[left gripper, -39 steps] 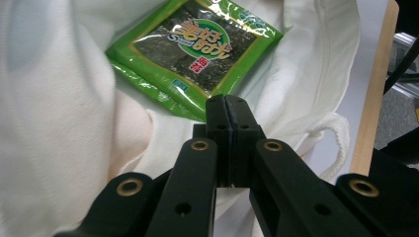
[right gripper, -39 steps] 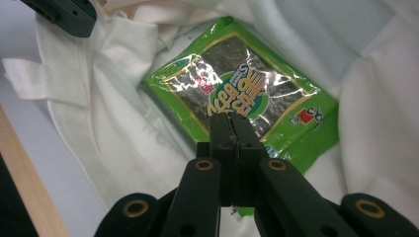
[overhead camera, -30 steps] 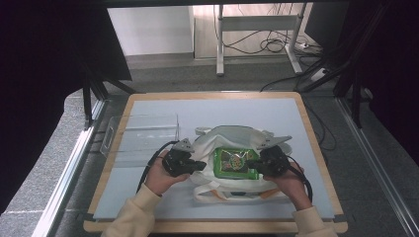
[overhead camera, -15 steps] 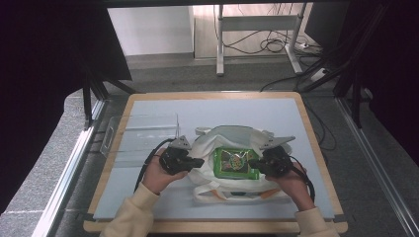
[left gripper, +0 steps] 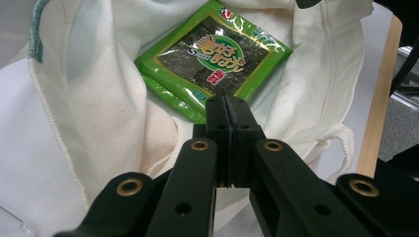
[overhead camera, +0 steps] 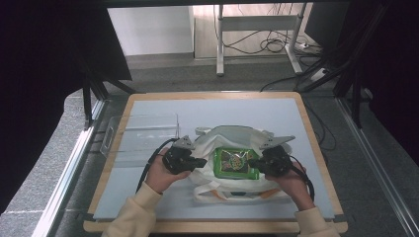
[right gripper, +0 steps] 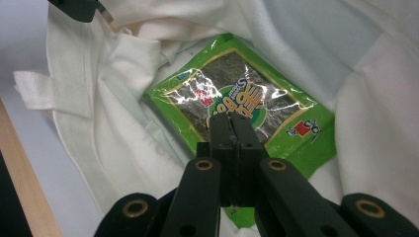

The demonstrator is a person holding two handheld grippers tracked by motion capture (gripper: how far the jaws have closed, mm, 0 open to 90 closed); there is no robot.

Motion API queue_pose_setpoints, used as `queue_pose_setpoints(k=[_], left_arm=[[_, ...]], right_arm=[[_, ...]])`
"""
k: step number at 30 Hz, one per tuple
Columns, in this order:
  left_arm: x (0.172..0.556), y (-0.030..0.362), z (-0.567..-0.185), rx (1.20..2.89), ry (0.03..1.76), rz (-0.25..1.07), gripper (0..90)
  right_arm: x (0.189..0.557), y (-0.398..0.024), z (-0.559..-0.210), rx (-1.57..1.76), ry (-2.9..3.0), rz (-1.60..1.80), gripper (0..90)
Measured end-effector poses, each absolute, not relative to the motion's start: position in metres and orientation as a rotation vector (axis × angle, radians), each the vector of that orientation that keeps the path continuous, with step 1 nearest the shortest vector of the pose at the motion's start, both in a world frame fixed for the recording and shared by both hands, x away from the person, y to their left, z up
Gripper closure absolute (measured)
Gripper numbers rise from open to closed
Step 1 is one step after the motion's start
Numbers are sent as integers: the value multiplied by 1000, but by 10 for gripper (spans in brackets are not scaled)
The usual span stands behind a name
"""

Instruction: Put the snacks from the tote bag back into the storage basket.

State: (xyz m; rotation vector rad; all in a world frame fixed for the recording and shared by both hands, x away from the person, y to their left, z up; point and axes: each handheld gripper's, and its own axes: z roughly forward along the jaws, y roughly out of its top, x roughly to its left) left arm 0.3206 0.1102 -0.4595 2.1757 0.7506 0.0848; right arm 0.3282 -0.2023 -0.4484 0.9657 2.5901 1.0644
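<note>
Near the front edge of the worktop (overhead camera: 148,106), a little right of its middle, both tools are closed down tight. The left tool (left gripper: 228,106) has its jaws pressed together with nothing clearly pinched between them; its tip rests at the near edge of the green packet (left gripper: 215,59), over the cloth. The right tool (right gripper: 231,123) is likewise fully closed, its tip lying over the packet's shiny face, and I cannot tell whether it nips the film or only rests on it.

The packet sits flat inside the open mouth of the white bag (overhead camera: 232,136), which is spread on the worktop between the two hands. From the left gripper view a second green edge shows under the first, so there may be more than one packet stacked.

The packet looks light, thin and fairly flat, with a slick, crinkly film that would likely slip under a shallow pinch; a corner or sealed edge seems the best hold. The bag is soft, limp cloth that will fold and sag, so its rim or handle strap (right gripper: 34,91) is the place to grip it.

A clear bin (overhead camera: 141,131) stands towards the worktop's left edge, apart from the bag.
</note>
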Motion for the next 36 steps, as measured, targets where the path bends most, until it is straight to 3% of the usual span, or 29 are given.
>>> queue_pose_setpoints(k=[10,19,36], left_arm=[[330,101,-455,2190,735,84,899],[339,72,-457,2301,719,102,899],[361,39,-485,2480,784,76,899]], right_arm=[[329,-206,-446,972,2581,1093,891],[323,-207,-440,948,2568,1105,891],[326,-210,-442,962,2559,1105,891]])
